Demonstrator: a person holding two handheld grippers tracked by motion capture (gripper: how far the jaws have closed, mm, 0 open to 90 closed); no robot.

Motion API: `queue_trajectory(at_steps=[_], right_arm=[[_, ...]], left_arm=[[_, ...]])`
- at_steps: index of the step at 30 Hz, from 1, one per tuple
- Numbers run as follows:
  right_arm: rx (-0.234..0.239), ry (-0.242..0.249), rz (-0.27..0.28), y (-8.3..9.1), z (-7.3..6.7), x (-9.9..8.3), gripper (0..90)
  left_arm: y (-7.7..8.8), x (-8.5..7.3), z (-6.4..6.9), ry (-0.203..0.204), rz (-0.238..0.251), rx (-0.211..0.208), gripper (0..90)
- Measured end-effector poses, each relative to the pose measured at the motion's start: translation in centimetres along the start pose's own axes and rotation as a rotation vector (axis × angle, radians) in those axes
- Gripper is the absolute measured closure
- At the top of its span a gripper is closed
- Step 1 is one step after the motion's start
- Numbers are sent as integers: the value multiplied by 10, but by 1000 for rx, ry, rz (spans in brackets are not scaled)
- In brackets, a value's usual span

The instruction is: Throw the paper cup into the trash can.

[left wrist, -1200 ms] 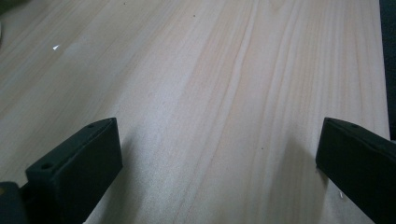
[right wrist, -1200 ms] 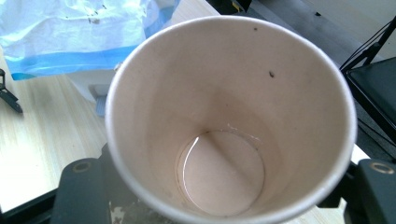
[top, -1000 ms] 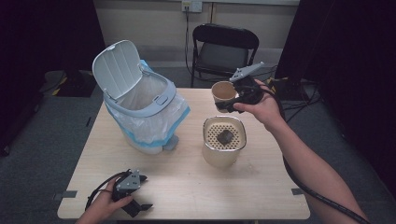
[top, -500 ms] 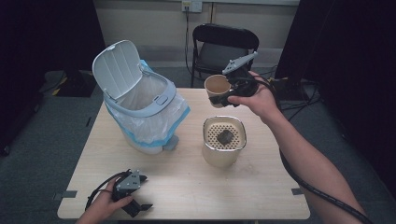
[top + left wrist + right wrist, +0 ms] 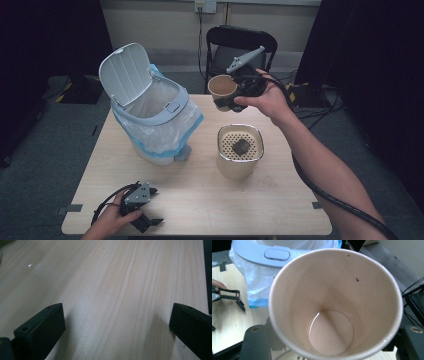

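Left side first: the left gripper (image 5: 141, 216) sits low on the table (image 5: 200, 200) around 7 o'clock, in the person's left hand (image 5: 107, 225), pointing roughly toward 4 o'clock along the near edge. In the left gripper view its jaws are spread wide with nothing but bare wood between them, so that claw's open and empty.

Next over, at about 10 o'clock, there's a white flip-lid bin (image 5: 155, 117) with its lid (image 5: 123, 74) tipped up and a clear liner with a blue edge spilling over the rim.

Right of center is a cream container (image 5: 240, 157) with a perforated insert on top and a small dark lump (image 5: 241, 146) lying on that insert.

Above it, near 1 o'clock and off the table, the right gripper (image 5: 227, 102) is clamped on a brown paper cup (image 5: 222, 88), tilted toward the bin. The right gripper view looks straight down into the cup (image 5: 332, 302): a little pale brown liquid pools at the bottom, and the jaws press its sides. A black folding chair (image 5: 240, 42) stands behind the table.
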State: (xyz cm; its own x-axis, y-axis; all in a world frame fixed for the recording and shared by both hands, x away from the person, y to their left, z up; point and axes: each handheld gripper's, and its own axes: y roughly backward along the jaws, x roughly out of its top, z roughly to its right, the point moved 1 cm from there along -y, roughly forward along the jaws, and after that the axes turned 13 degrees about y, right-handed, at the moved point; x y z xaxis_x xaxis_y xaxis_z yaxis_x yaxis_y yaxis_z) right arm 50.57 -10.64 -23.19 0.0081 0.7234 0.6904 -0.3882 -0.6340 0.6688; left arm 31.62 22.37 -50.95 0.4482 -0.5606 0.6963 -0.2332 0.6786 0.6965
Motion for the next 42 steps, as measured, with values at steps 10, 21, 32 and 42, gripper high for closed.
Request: queue_trajectory(at_steps=[10,21,32,42], right_arm=[[17,21,5,-3,2,23,288],[38,36,19,-9,4,41,288],[59,41,40,-19,2,58,287],[76,49,64,-32,0,75,287]], left_arm=[[0,0,0,0,-4,3,0],[1,0,0,-2,-13,5,0],[1,0,0,1,-13,3,0],[1,0,0,1,-13,3,0]])
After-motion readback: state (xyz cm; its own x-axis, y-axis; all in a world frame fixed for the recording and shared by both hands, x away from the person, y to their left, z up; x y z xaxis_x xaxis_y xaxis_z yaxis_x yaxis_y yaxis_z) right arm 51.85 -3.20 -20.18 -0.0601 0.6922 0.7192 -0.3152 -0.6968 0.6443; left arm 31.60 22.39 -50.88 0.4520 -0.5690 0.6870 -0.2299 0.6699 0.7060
